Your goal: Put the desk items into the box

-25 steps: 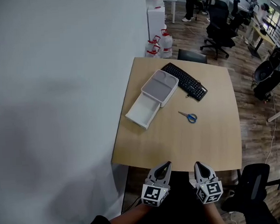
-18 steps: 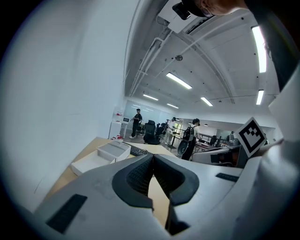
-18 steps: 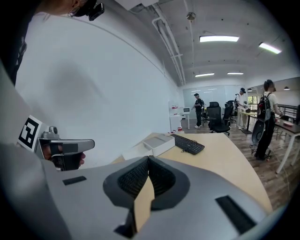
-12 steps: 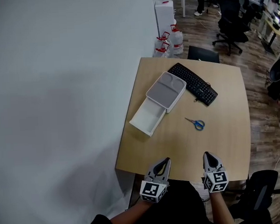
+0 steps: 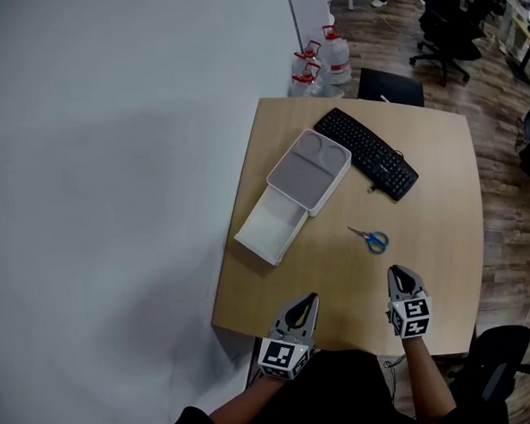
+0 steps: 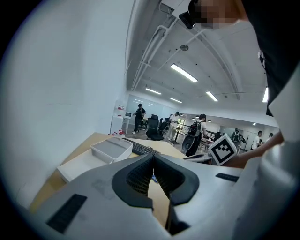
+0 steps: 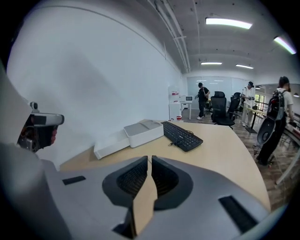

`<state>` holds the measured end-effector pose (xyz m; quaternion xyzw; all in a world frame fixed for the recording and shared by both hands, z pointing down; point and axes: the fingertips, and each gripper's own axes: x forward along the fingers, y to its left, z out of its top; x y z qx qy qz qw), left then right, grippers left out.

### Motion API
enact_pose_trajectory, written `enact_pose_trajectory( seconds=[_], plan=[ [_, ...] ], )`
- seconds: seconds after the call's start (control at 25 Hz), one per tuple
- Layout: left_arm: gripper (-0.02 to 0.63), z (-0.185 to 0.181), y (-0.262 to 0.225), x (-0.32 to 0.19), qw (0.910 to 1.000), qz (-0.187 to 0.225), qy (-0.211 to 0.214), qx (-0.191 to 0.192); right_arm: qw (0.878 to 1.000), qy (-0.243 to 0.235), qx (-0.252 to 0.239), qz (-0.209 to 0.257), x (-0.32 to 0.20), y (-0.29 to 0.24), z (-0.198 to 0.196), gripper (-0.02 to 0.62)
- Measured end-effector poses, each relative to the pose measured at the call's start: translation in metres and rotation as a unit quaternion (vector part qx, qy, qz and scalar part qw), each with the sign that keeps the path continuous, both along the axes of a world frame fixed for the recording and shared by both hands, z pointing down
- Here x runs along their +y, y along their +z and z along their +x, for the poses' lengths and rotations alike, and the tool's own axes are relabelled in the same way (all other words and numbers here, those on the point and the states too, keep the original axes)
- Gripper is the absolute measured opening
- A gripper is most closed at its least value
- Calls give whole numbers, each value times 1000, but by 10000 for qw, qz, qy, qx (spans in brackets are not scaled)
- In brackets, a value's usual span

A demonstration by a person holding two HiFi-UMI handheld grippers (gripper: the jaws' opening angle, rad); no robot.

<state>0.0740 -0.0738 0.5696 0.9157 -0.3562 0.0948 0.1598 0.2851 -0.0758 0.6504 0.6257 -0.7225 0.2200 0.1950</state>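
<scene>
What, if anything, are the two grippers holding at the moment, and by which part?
Nothing is held. The left gripper is shut and empty; the right gripper has its jaws opening, with nothing between them.

- Desk (image 5: 340, 274): pale wood, smooth and matt.
- Box (image 5: 309, 170), centre of frame: white matt plastic.
- Keyboard (image 5: 366, 153): black plastic.
- Scissors (image 5: 369, 239): blue plastic handles; blades probably metal.
- Floor (image 5: 517, 231), right edge: wood planks.

"What colours there?"
"Tan desk (image 5: 434, 263), white box (image 5: 307, 173) with a grey top, black keyboard (image 5: 366, 153)."
"The scissors (image 5: 371, 239)?"
"Blue handles. Floor (image 5: 509, 227) is brown planks."
</scene>
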Motion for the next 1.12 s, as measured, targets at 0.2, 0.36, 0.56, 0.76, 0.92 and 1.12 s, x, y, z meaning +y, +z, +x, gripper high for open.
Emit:
enact_pose_trajectory(
  seconds=[0.2,0.36,0.56,0.76,0.92,1.12],
  plan=[
    [15,2,11,-22,9997,-141,-179,-68,9980,-385,148,-486,-38,50,17,132],
    [15,7,24,-33,9990,-287,-270,-234,9930,-810,261,-823,-62,89,22,141],
    [15,13,34,-40,9977,-419,-345,-408,9837,-1256,406,-1220,-72,132,20,161],
    [15,12,43,-47,9960,-542,-437,-556,9715,-1717,1060,-1246,-86,166,23,173],
    [15,5,49,-47,9943,-651,-607,-595,9706,-1711,866,-1453,-91,180,20,187],
    [15,-10,53,-44,9928,-722,-792,-533,9660,-1850,934,-1543,-88,190,20,150]
  ],
)
